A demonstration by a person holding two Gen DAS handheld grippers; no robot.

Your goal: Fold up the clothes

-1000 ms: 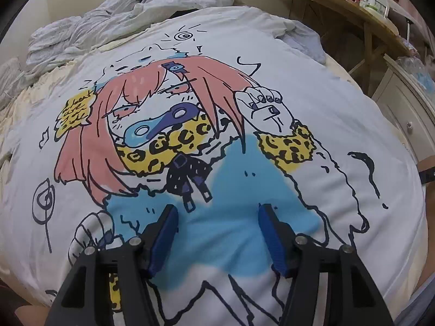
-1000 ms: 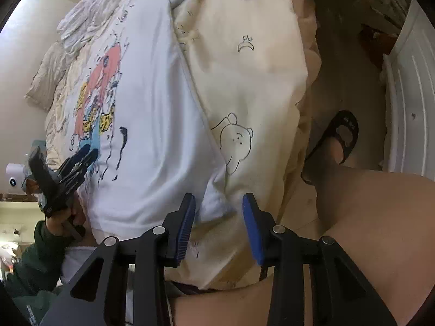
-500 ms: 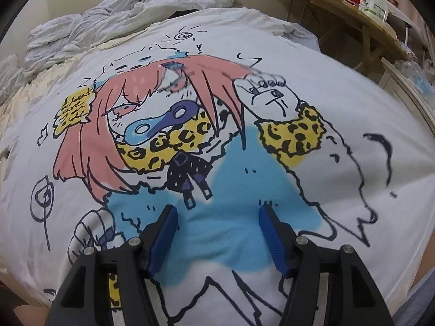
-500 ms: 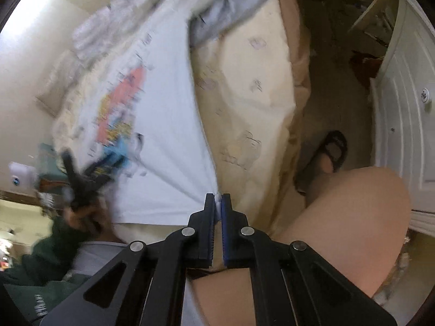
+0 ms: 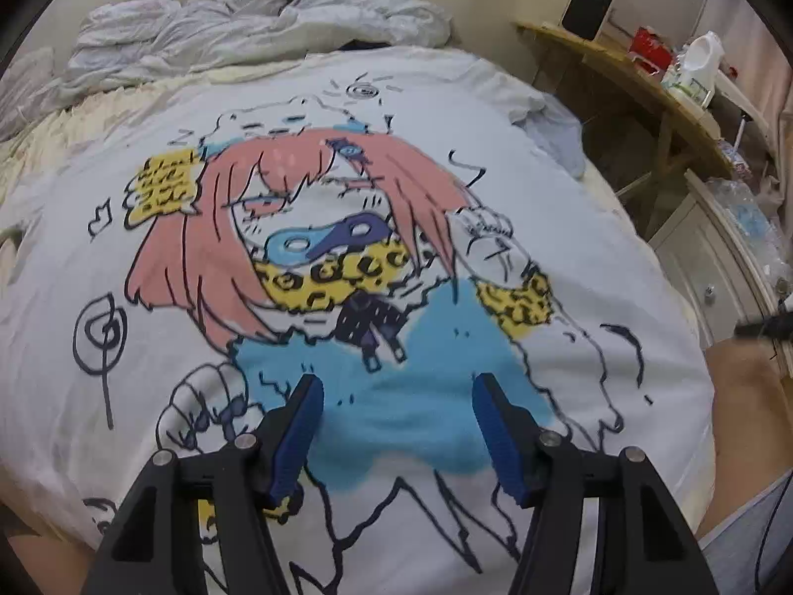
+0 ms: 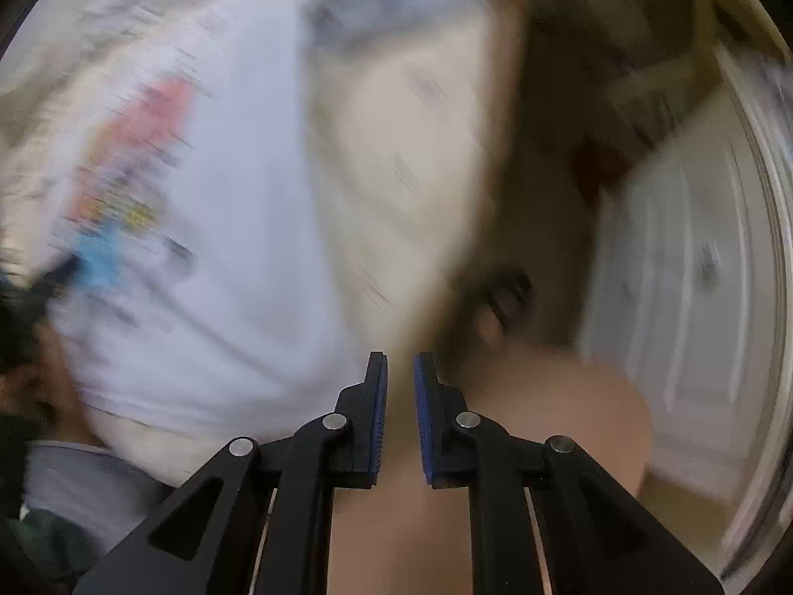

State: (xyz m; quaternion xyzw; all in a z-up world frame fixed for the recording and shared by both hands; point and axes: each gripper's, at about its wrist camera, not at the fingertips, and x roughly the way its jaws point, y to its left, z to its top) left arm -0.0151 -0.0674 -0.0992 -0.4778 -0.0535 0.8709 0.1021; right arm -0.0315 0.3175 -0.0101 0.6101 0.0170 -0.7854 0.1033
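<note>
Since half a second ago, the right gripper (image 6: 400, 411) has parted slightly from its pinch on the corner of the white T-shirt (image 5: 570, 188): its blue pads now stand a narrow gap apart with no cloth visible between them. Its view is heavily blurred, so it appears to be swinging; the T-shirt sits to its left and a bare knee (image 6: 570, 426) lies just beyond the fingertips. Whether the corner was let go on purpose or slipped cannot be told.

Across the same interval the left gripper (image 5: 399, 426) has stayed wide, holding nothing, poised over the blue patch of the cartoon print, with little change in position.

Present condition: the T-shirt lies spread flat, print upward, across the cream bedsheet (image 5: 44, 144), with a crumpled grey duvet (image 5: 257, 25) beyond its collar end. No fold line is visible in the left view; the far sleeve area near the wooden desk (image 5: 639, 84) looks slightly bunched.

Assessment: with neither gripper gripping cloth, the garment is loose on the bed. Any fold would call for a fresh hold on a hem or corner, taken after the right gripper steadies.
</note>
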